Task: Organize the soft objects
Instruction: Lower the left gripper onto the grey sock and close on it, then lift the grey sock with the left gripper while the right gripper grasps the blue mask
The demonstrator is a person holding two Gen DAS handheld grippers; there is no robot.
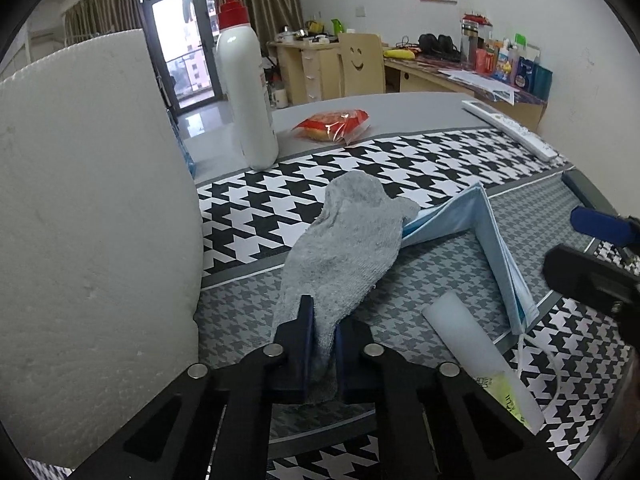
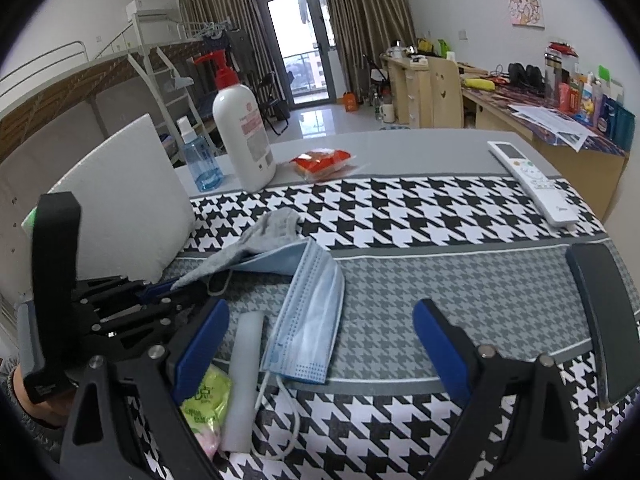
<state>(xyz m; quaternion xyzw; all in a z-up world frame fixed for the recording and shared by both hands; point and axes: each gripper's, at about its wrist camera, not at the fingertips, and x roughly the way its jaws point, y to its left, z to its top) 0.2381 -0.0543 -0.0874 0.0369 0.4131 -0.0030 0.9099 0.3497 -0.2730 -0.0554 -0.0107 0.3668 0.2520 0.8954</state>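
Grey terry knit is bunched between my left fingers (image 1: pixel 324 332): the blue pads are pinched on the cuff end of the sock (image 1: pixel 344 248), and the cloth is squeezed into a narrow fold where they meet. My right fingers (image 2: pixel 320 344) stand spread wide with nothing between them, hovering low over the near part of the tabletop (image 2: pixel 400 152).

The sock lies slack, running away from the near edge toward the middle of the houndstooth runner (image 2: pixel 420 216), its toe end draped over the upper flap of the blue face mask (image 2: pixel 308 304). As I judge it, the step is to draw the sock clear without dragging the mask along. I would lift straight up first so the toe peels off the mask, and only then carry it aside; a sideways pull looks likely to tow the light mask with it. The free right fingers could pin or take the mask, whose pleated, papery sheet is folded into a V and trails white ear loops toward the near edge.

Just beside the mask lies a pale, matte tube (image 2: pixel 244 376) with a yellow-green printed end, smooth and stiff-looking. At the left edge stands a white foam board (image 1: pixel 88 240), pebbled and upright, close to my left hand's path. Well apart, toward the far edge, stand a glossy white pump bottle (image 1: pixel 244 92) with a red head and a crinkly red snack packet (image 1: pixel 332 124); a white remote (image 2: pixel 532 184) lies toward the far right corner.
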